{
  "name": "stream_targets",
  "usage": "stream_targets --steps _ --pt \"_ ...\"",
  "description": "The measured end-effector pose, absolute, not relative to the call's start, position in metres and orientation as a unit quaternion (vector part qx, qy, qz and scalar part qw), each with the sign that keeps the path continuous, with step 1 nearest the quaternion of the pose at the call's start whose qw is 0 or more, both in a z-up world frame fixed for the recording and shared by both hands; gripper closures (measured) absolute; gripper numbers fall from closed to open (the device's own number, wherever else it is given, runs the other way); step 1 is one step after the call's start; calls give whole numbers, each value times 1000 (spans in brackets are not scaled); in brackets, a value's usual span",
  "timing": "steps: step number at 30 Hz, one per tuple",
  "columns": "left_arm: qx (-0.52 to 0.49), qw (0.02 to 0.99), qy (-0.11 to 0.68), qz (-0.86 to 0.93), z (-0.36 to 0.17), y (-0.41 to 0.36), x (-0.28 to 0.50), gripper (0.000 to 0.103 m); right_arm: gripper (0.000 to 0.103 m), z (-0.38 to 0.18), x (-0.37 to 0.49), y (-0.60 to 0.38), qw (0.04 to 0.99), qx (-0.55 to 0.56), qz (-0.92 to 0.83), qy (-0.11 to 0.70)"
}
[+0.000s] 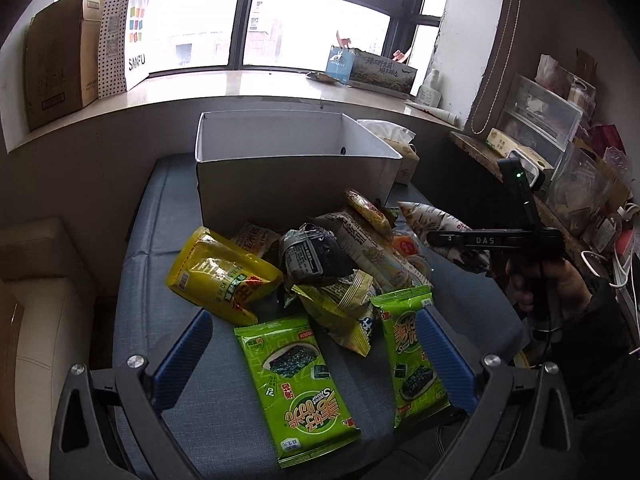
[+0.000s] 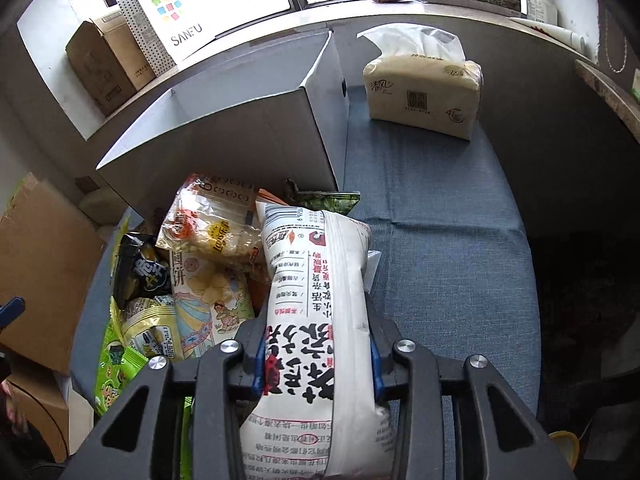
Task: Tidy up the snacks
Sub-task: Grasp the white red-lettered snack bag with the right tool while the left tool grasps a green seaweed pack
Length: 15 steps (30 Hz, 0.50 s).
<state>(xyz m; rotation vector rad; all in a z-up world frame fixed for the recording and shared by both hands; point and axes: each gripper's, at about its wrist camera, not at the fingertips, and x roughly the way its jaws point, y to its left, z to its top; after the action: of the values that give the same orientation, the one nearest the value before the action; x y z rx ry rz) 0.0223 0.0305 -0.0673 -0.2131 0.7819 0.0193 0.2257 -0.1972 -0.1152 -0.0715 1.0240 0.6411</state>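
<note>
Right gripper (image 2: 318, 364) clamped on white packet (image 2: 320, 300) at lower centre, ready for the white box (image 2: 256, 136); left gripper (image 1: 316, 356) apart above green packets (image 1: 296, 384).

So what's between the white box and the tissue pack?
Nothing: in the right wrist view, only bare blue cloth lies between the white box and the tissue pack.
</note>
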Motion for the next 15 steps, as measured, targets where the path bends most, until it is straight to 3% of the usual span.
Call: stream_targets --steps 15 --pt "-108 823 551 87 -166 30 69 1 63 -54 148 -244 865 -1 306 397"
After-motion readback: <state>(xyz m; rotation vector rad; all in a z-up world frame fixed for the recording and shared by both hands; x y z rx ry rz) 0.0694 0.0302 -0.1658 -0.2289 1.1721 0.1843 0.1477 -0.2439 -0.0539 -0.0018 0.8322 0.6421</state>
